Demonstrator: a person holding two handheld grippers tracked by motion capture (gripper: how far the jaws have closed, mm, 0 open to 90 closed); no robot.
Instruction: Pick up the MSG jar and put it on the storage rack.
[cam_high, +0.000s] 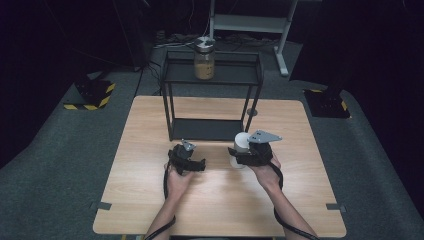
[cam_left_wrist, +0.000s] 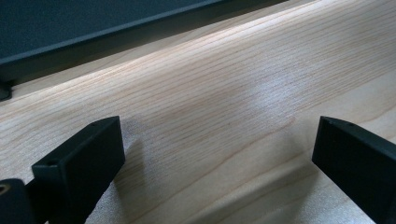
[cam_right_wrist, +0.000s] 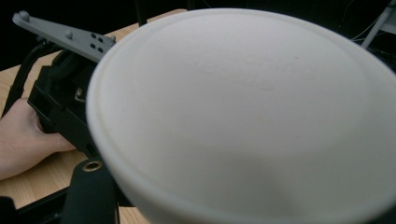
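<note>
Right hand-held gripper (cam_high: 239, 156) is clamped on a white round plastic container (cam_high: 241, 148), which stands upright on the light wooden counter (cam_high: 150, 210) just in front of the black metal two-tier shelf rack (cam_high: 212, 102), at its right front leg. In the right gripper view the container's lid (cam_right_wrist: 243, 112) is v. close, w/ the other gripper behind it. Left hand-held gripper (cam_high: 196, 164) sits just in front of the rack's left half, low over the counter; jaws wide apart, nothing betw. them. A glass jar w/ tan contents (cam_high: 204, 58) stands on the rack's top tier.
</note>
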